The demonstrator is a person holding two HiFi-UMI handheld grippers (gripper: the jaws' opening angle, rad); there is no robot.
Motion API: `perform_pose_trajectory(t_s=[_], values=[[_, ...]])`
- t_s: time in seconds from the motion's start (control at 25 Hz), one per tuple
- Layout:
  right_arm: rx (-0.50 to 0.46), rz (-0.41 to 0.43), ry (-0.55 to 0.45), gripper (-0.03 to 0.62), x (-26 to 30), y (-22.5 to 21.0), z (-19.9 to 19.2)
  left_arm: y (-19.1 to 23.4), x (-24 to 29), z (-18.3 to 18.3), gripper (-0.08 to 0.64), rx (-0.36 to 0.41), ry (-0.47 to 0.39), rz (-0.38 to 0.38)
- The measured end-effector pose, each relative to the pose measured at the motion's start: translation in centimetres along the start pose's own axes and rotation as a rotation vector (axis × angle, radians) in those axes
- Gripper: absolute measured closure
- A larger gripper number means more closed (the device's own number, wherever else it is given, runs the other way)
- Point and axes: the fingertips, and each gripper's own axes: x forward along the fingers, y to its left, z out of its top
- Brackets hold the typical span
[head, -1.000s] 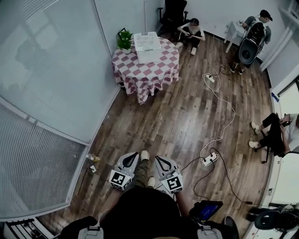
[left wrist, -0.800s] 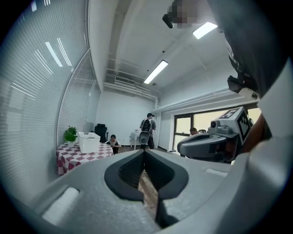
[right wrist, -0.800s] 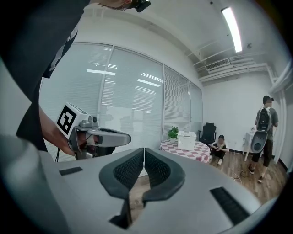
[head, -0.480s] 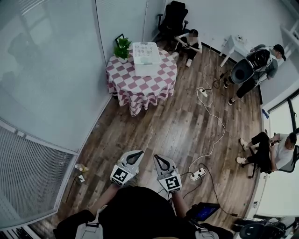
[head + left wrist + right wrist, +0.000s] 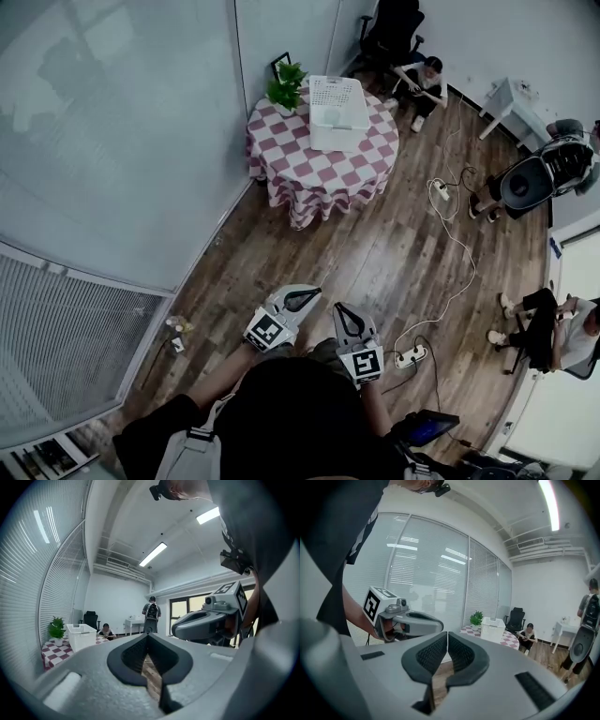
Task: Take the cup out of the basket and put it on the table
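Note:
The white basket (image 5: 337,100) stands on a round table (image 5: 309,164) with a red-and-white checked cloth, far across the room. No cup shows; the basket's inside is hidden from here. My left gripper (image 5: 304,298) and right gripper (image 5: 344,317) are held side by side at waist height, well short of the table, both shut and empty. In the left gripper view, the left gripper (image 5: 148,637) has its pads together, with the basket (image 5: 81,635) small at the left. In the right gripper view, the right gripper (image 5: 447,635) is also shut, and the basket (image 5: 493,629) lies ahead.
A potted plant (image 5: 284,89) sits on the table beside the basket. A cable and power strip (image 5: 412,356) lie on the wood floor. A person sits on the floor (image 5: 424,80) behind the table. Another, wearing a backpack (image 5: 539,178), stands at right. A glass wall (image 5: 112,141) runs along the left.
The view has swung, so the table now lies further right and slightly nearer. Both grippers moved up and right in the picture, still shut. The person with the backpack walked along the right side.

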Motion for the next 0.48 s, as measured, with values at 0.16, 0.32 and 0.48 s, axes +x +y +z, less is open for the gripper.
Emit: perform_pose_trajectory(t_s=[0.16, 0.32, 0.48], values=[[0.017, 0.044, 0.051, 0.578, 2.4, -0.8, -1.2, 2.7, 1.6, -1.0, 0.555, -0.033, 0.026, 0.007], [0.047, 0.056, 0.065, 0.578, 4.8, -3.3, -2.4, 4.9, 3.7, -3.4, 0.555, -0.064, 0.09, 0.043], [0.059, 0.086, 0.047, 0.578, 8.4, -7.5, -2.9, 8.1, 6.8, -4.1, 0.555, -0.076, 0.127, 0.08]])
